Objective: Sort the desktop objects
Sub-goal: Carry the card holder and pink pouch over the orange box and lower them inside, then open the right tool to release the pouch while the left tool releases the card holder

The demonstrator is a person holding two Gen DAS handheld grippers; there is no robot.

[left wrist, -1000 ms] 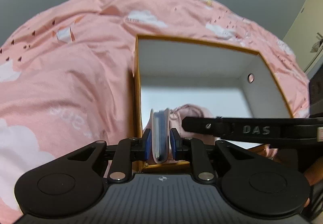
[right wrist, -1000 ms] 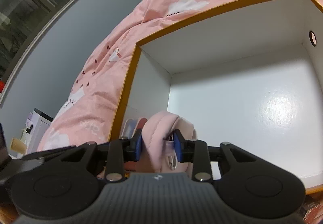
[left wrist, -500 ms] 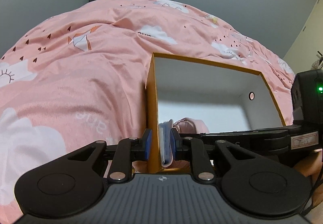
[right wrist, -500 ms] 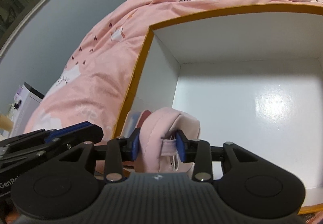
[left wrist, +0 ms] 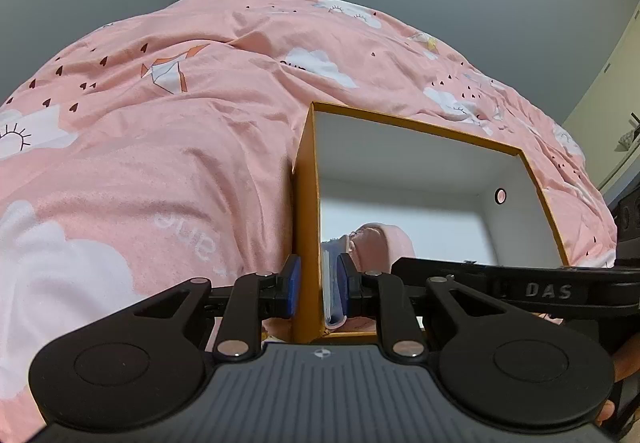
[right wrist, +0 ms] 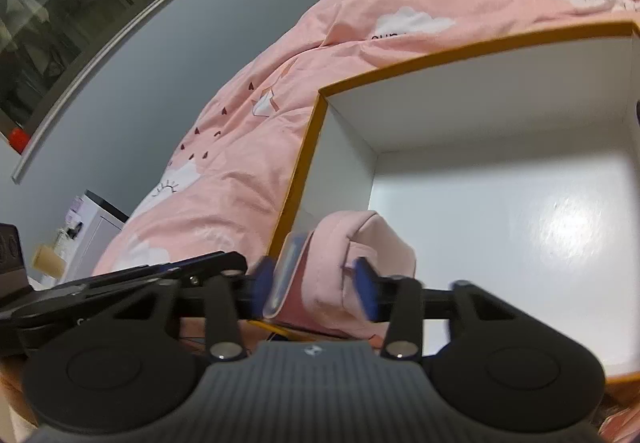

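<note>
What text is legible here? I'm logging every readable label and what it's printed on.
"DAS": white letters on the black arm of the right gripper, seen in the left wrist view.
Grey lettering on the pink duvet: upside down, roughly "sue", not surely readable.
Dark print by a cloud on the duvet, in both views: partly hidden by folds, unreadable.

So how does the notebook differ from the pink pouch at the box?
The notebook is thin, flat and on edge, with a bluish cover; the pink pouch is puffy, soft fabric. The notebook is next to the box's left wall; the pink pouch is beside it, further in. Both are at the box's near left corner.
</note>
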